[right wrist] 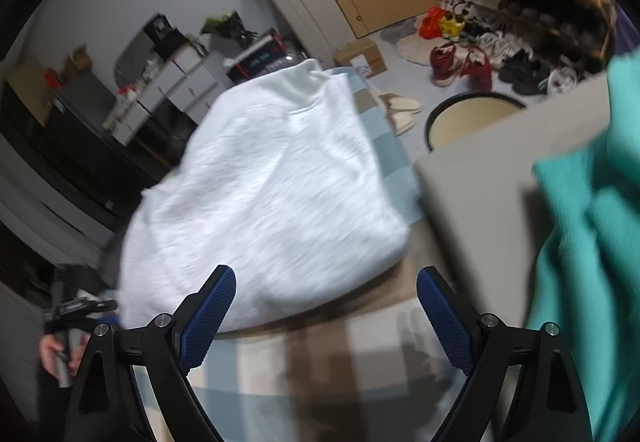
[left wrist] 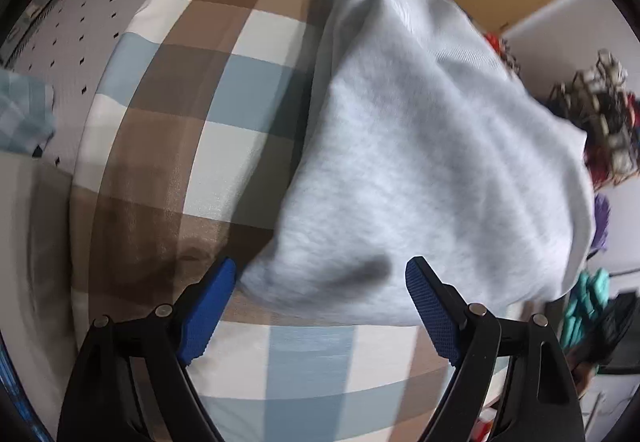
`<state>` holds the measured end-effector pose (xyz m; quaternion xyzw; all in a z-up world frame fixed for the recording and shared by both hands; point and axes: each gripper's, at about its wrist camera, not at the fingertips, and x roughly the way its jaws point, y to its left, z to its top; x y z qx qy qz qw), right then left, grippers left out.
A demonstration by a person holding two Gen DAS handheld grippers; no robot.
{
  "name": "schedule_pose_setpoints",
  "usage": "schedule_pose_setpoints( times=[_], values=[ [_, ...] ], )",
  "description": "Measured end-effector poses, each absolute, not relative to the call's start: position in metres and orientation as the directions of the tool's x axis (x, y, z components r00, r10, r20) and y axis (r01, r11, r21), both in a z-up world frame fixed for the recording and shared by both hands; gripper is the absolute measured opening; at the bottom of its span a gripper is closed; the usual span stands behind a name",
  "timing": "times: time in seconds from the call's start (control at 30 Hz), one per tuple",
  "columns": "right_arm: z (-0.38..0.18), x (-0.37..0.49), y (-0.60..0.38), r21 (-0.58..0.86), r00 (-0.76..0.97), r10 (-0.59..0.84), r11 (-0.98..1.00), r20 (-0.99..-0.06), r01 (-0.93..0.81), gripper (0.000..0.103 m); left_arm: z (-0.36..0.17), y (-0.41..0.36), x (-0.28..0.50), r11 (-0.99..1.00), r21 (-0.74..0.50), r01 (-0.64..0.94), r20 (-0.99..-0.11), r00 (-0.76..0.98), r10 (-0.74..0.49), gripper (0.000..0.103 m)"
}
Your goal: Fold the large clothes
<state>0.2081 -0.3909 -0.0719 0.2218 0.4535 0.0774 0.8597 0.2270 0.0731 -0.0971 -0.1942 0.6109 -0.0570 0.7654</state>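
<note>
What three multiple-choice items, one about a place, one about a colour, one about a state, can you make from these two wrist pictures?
1. Where does the folded white garment lie?
A. on the checked bed cover
B. on the floor by the shoes
C. inside the white cabinet

2. What colour is the cloth at the right edge of the right wrist view?
A. red
B. teal
C. yellow

3. How do the left tongs and right tongs stand?
A. both shut on the garment
B. one open, one shut
C. both open, holding nothing

Key: 1 A, the garment rests on the brown, blue and white checks; 2 B, the teal cloth hangs there; 3 C, the blue pads stand wide apart in each view.
</note>
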Motion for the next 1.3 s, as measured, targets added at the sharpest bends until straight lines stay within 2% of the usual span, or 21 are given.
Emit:
schedule_pose_setpoints(
  times=[0.13,0.27,0.33,0.37,0.4,0.43,0.47,0.57,0.8,1.03,1.17,1.2,1.27,1.3],
  values=[
    [-0.079,0.238,-0.392,0.440,0.536,0.366,0.898,-0.761,0.011,0.093,-0.111,0.077,0.225,0.892,-0.427,-0.147,-0.892,0.228,-0.390,0.084],
    [-0.101,0.259,-0.383,0.477,0.454,0.439,0.878,-0.775,-0.035,0.093,-0.117,0.069,0.221,0.917,-0.395,-0.048,-0.900,0.222,-0.376,0.083],
    [-0.111,0.264,-0.375,0.459,0.424,0.439,0.886,-0.792,-0.059,0.092,-0.119,0.067,0.218,0.921,-0.389,-0.029,-0.899,0.228,-0.373,0.070],
    [-0.114,0.265,-0.371,0.437,0.416,0.421,0.897,-0.806,-0.061,0.088,-0.118,0.068,0.216,0.922,-0.385,-0.027,-0.898,0.242,-0.368,0.056],
    [-0.114,0.264,-0.367,0.405,0.430,0.396,0.911,-0.812,-0.075,0.082,-0.119,0.069,0.217,0.919,-0.393,-0.026,-0.895,0.242,-0.375,0.028],
    [-0.114,0.263,-0.365,0.400,0.435,0.397,0.912,-0.808,-0.089,0.054,-0.122,0.070,0.221,0.910,-0.414,-0.028,-0.889,0.227,-0.398,0.018],
    [-0.116,0.263,-0.364,0.416,0.429,0.417,0.904,-0.802,-0.099,0.030,-0.124,0.073,0.225,0.901,-0.431,-0.038,-0.883,0.225,-0.413,0.018],
    [-0.117,0.256,-0.370,0.432,0.448,0.411,0.900,-0.794,-0.060,0.017,-0.122,0.078,0.219,0.897,-0.438,-0.060,-0.880,0.233,-0.414,0.015],
    [-0.098,0.215,-0.358,0.368,0.501,0.369,0.924,-0.783,-0.105,0.012,-0.105,0.074,0.191,0.925,-0.379,-0.014,-0.903,0.222,-0.367,0.011],
    [-0.093,0.159,-0.368,0.448,0.479,0.450,0.885,-0.753,-0.127,0.012,-0.094,0.097,0.121,0.919,-0.395,0.009,-0.900,0.196,-0.389,0.011],
    [-0.099,0.111,-0.364,0.458,0.439,0.464,0.880,-0.770,-0.127,0.012,-0.078,0.126,0.080,0.923,-0.383,0.030,-0.904,0.193,-0.381,0.011],
    [-0.100,0.101,-0.362,0.450,0.432,0.459,0.883,-0.776,-0.131,0.013,-0.076,0.130,0.075,0.924,-0.381,0.035,-0.905,0.190,-0.380,0.011],
    [-0.099,0.087,-0.358,0.403,0.442,0.420,0.905,-0.792,-0.139,0.026,-0.073,0.135,0.060,0.935,-0.351,0.042,-0.919,0.177,-0.353,0.014],
    [-0.097,0.083,-0.357,0.369,0.451,0.393,0.918,-0.801,-0.143,0.028,-0.069,0.139,0.054,0.947,-0.321,0.031,-0.930,0.181,-0.321,0.015]
  ],
)
